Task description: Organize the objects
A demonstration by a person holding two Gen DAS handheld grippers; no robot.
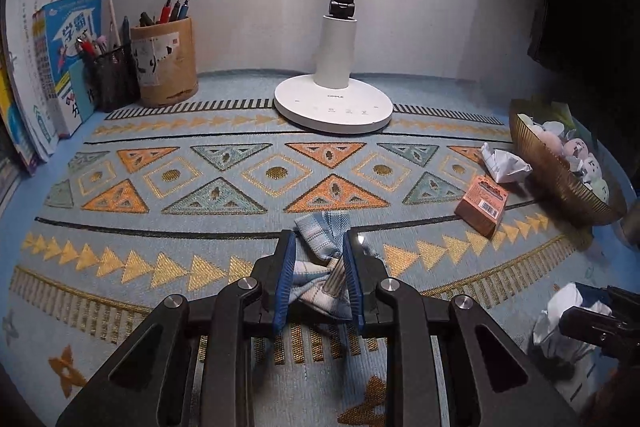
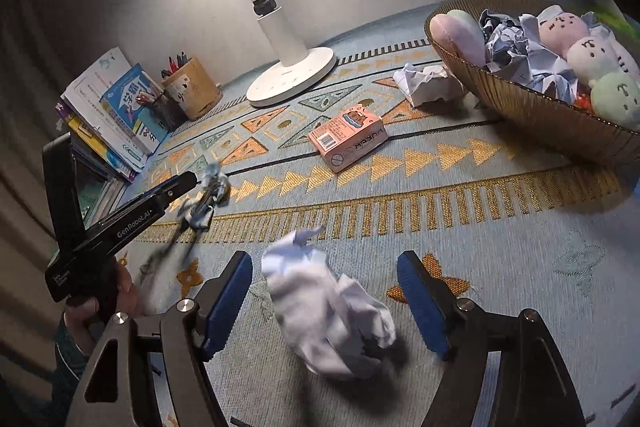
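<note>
Left tool [image 1: 319, 267] pinches a plaid cloth [image 1: 322, 233] just above the table [image 1: 120, 219], with a pink box [image 1: 482, 205] to its right. Right tool [image 2: 325, 301], spread wide, flanks a crumpled paper [image 2: 328, 311] on the table, near the bowl [image 2: 532, 115].

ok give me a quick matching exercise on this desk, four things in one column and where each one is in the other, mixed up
Things:
1. plaid cloth bow
2. crumpled paper ball
3. pink box
4. plush toys

Places:
A. in the gold bowl
B. lying on the mat in front of the bowl
C. pinched in the left tool
D. between the open fingers of the right tool

Pairs: 1-C, 2-D, 3-B, 4-A
</note>
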